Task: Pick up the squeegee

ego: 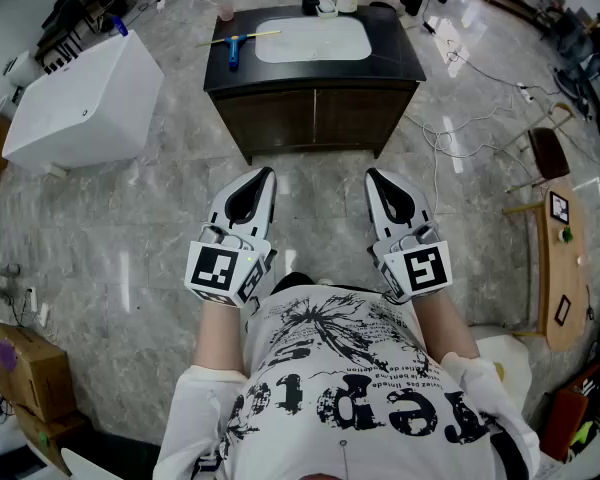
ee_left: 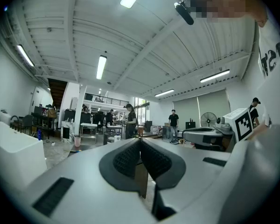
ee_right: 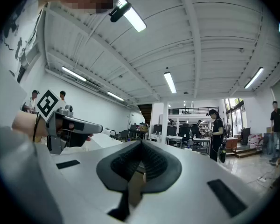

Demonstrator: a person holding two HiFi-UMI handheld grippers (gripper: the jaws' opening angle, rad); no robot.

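The squeegee, with a blue handle and a long yellowish blade, lies on the dark vanity top left of the white sink basin. Both grippers hang close to my chest, well short of the vanity. My left gripper points toward the cabinet with its jaws shut and nothing between them. My right gripper sits beside it, jaws also shut and empty. In the left gripper view the black pads meet; the right gripper shows at the side. In the right gripper view the pads touch too.
A white bathtub-like unit stands left of the vanity. Bottles and a small cup sit at the back of the counter. Cables trail over the marble floor at right, near a wooden rack. A cardboard box is at lower left.
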